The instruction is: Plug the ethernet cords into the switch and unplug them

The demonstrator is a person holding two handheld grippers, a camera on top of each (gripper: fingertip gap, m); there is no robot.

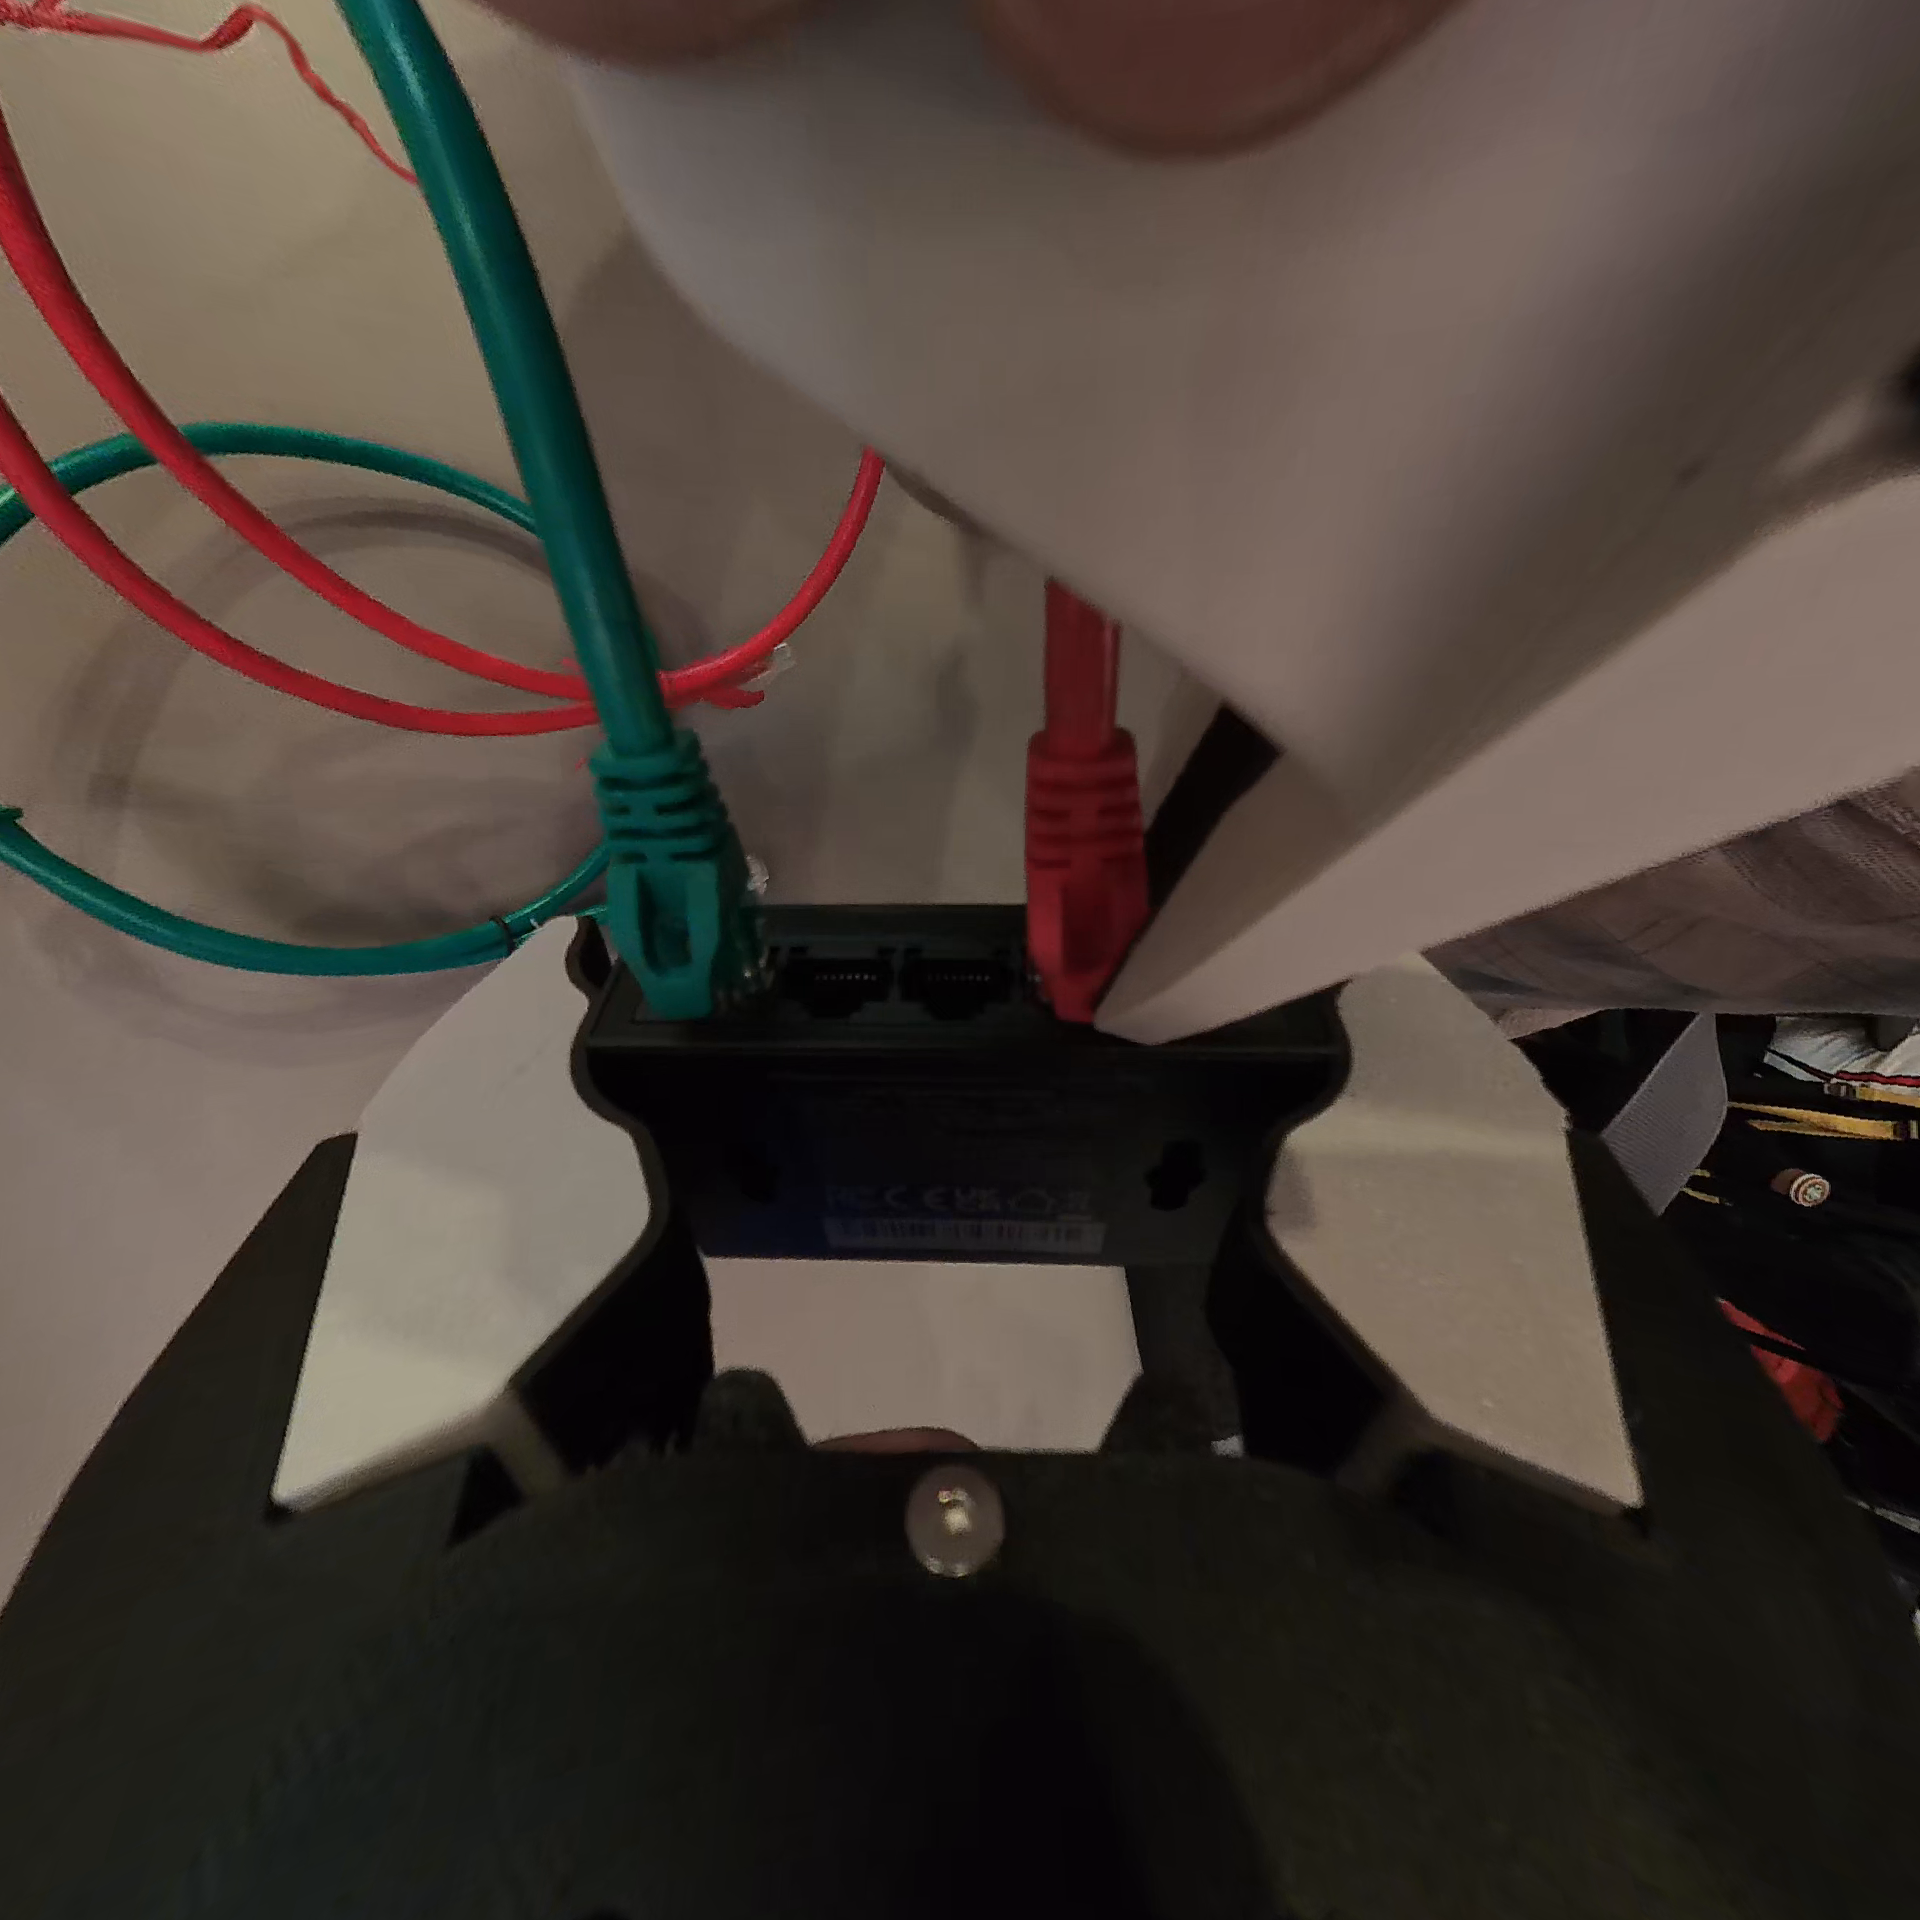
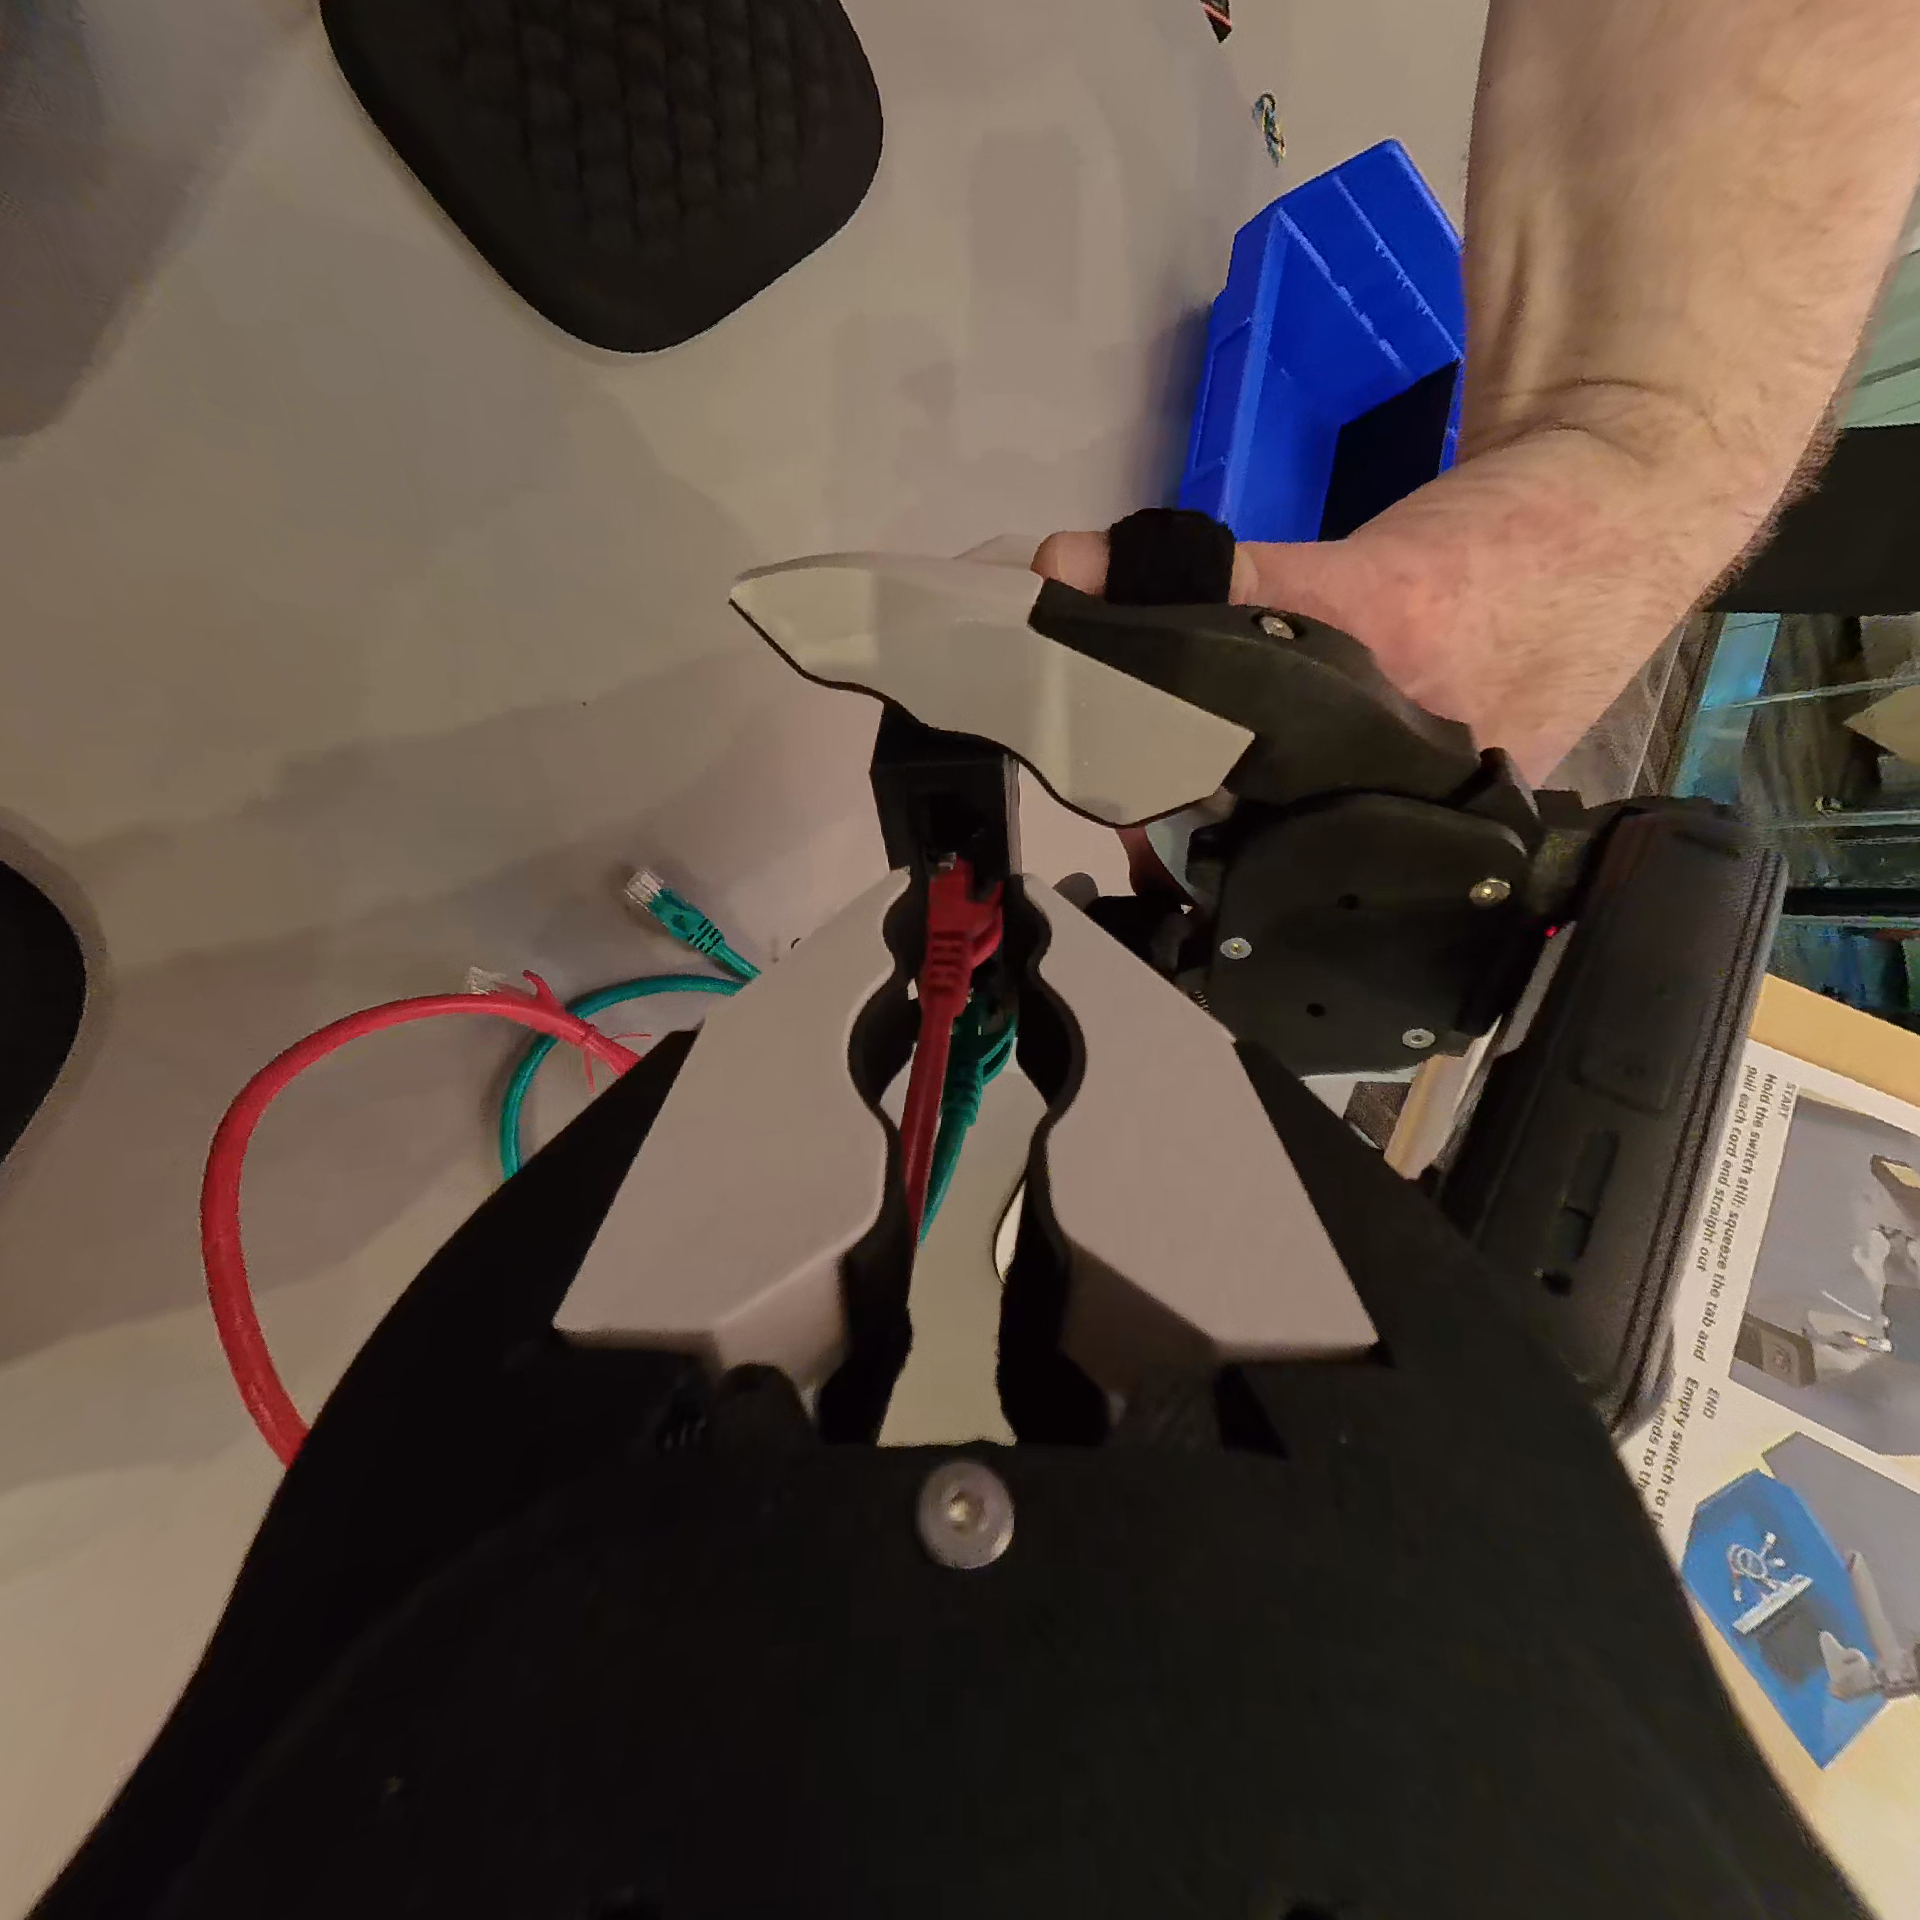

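— Two pairs of tongs are seen at work. How is each one set?

— The left tongs (image 1: 961, 1049) are pressed against the two ends of the black switch (image 1: 956, 1122), so that it is pinched and held off the pale surface (image 2: 436, 582) with its ports turned toward the other tool. The right tongs (image 2: 961, 920) are brought almost together around the red plug (image 2: 951, 920), which is pinched at its boot where it meets the switch.

— Why is the switch gripped by its ends?

— The port face is kept free that way, and the body is probably steadied against the push or pull on the plug.

— Where are the cords found?

— The green plug (image 1: 675, 914) is seated in the port at one end of the row, the red plug at the other; two ports between them are left empty. The loose ends of the red cord (image 2: 239, 1226) and the green cord (image 2: 582, 1023) are left lying on the surface, tied in loops.

— Is the red plug going in or coming out?

— That cannot be told. A blue bin (image 2: 1340, 332) is seen well apart.
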